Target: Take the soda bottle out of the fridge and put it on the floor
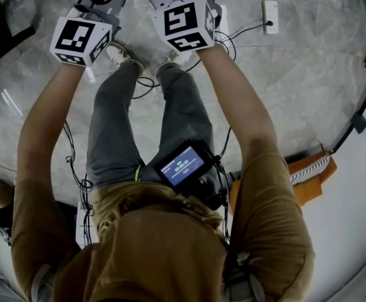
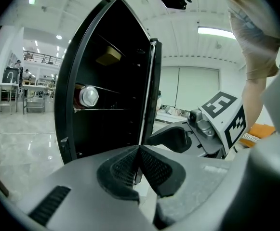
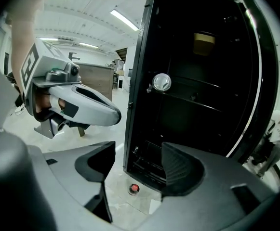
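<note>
The black fridge (image 3: 144, 81) stands open, its inside dark. The soda bottle (image 3: 161, 82) lies on its side on a middle shelf, silvery cap end (image 2: 88, 96) facing out. My left gripper (image 2: 139, 150) is shut with its pads pressed together and nothing between them, in front of the fridge's edge. My right gripper (image 3: 140, 162) is open and empty, low before the fridge's bottom shelf. Both are well short of the bottle. In the head view the two marker cubes (image 1: 80, 39) (image 1: 186, 22) are side by side above the person's feet.
A yellowish box (image 3: 204, 43) sits on an upper shelf. The fridge door (image 3: 261, 81) swings out to the right. A small red object (image 3: 134, 188) lies on the floor by the fridge base. A power strip (image 1: 270, 14) and cables lie on the marble floor.
</note>
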A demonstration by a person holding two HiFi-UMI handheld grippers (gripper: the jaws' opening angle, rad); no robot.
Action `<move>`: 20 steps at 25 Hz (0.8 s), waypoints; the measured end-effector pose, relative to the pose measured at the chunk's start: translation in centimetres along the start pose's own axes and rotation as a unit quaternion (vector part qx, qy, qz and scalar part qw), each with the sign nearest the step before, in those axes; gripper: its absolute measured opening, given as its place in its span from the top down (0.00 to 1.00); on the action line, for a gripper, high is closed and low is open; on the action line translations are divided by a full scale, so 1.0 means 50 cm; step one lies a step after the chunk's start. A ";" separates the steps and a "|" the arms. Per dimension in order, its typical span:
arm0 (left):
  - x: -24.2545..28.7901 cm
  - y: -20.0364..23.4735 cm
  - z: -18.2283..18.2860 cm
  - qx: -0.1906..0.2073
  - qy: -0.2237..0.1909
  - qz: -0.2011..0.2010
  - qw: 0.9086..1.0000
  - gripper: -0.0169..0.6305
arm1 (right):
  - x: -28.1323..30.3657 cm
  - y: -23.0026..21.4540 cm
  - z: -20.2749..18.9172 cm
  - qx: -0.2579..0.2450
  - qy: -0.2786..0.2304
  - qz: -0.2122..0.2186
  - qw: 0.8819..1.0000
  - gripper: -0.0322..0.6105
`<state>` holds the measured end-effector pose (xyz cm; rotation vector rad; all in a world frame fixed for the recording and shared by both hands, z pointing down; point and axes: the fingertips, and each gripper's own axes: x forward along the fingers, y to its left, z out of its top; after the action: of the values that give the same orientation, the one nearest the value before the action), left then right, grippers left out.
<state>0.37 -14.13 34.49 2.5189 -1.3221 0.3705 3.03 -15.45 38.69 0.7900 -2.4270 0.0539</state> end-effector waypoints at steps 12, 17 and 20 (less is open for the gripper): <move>0.003 -0.024 0.082 0.016 0.003 -0.020 1.000 0.97 | -0.036 -0.042 0.055 -0.001 0.015 -0.008 1.000 0.50; -0.027 -0.029 0.120 0.019 -0.002 -0.017 1.000 0.97 | -0.076 -0.032 0.091 -0.002 0.014 -0.014 1.000 0.50; -0.039 -0.030 0.148 0.020 -0.009 -0.014 1.000 0.97 | -0.102 -0.038 0.112 -0.001 0.013 -0.021 1.000 0.50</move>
<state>1.29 -14.45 26.74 2.5770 -1.2963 0.3733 4.50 -15.49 31.04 0.8334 -2.3861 0.0455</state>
